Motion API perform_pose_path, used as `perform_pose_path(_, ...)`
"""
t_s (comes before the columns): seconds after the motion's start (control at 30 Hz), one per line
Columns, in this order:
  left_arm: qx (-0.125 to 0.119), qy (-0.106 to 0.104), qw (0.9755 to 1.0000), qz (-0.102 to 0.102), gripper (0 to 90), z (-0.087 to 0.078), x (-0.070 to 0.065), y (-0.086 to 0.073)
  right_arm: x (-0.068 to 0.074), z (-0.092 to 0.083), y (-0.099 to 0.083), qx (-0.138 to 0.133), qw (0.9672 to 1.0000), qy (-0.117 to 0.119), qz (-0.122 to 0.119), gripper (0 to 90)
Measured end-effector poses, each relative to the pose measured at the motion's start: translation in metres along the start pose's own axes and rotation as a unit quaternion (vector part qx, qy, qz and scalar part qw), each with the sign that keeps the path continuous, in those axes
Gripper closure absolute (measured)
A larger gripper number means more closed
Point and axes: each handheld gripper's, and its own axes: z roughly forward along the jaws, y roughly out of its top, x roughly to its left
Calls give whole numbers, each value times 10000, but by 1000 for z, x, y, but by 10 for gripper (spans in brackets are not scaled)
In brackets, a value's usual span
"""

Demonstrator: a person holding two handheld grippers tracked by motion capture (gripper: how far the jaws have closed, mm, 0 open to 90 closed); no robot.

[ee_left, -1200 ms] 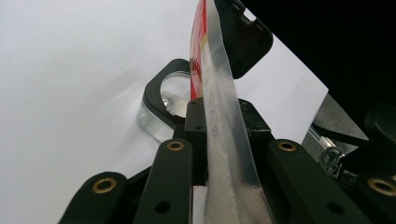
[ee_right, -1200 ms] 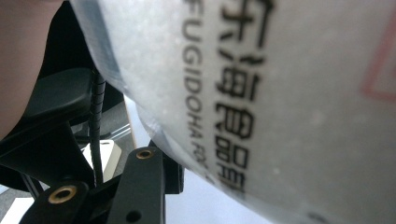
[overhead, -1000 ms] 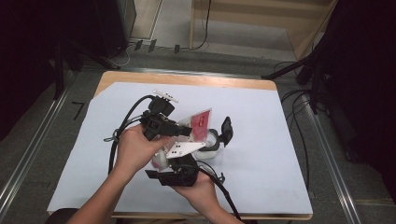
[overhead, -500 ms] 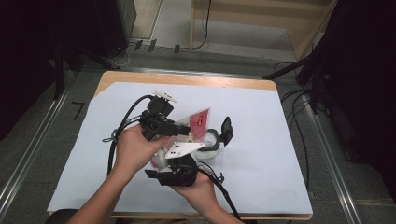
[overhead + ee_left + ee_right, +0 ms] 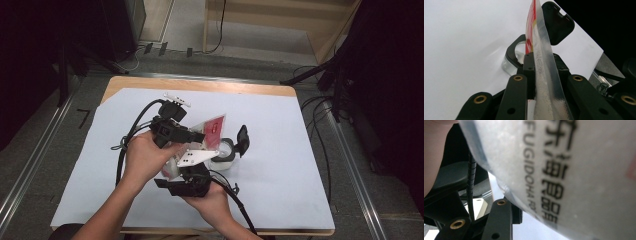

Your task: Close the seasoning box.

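A pouch [image 5: 214,129], red-printed with a clear sealed edge, hangs tilted over the middle of the table. My left gripper [image 5: 200,137] is shut on that edge [image 5: 541,57] from the left. Just below stands a clear jar [image 5: 225,150] with a black rim [image 5: 511,53], and its black flip lid [image 5: 243,139] stands open. My right gripper [image 5: 186,175] comes up from the near side under the left hand. In the right gripper view the pouch's printed face [image 5: 574,170] lies tight against one jaw, whose finger [image 5: 499,217] shows, and hides the other.
A white sheet [image 5: 280,150] covers the wooden table, whose far edge [image 5: 200,85] shows bare wood. Black cables [image 5: 125,145] trail from the grippers on the left and toward the near edge. Metal rails and floor cables run along both sides of the table.
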Motion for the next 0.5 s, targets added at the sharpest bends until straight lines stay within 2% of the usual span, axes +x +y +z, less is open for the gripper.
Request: perform_pose_path(0.5, 1, 61, 10000, 79, 779, 0, -2, 0, 0, 0, 0, 38, 10000, 8, -31, 626)
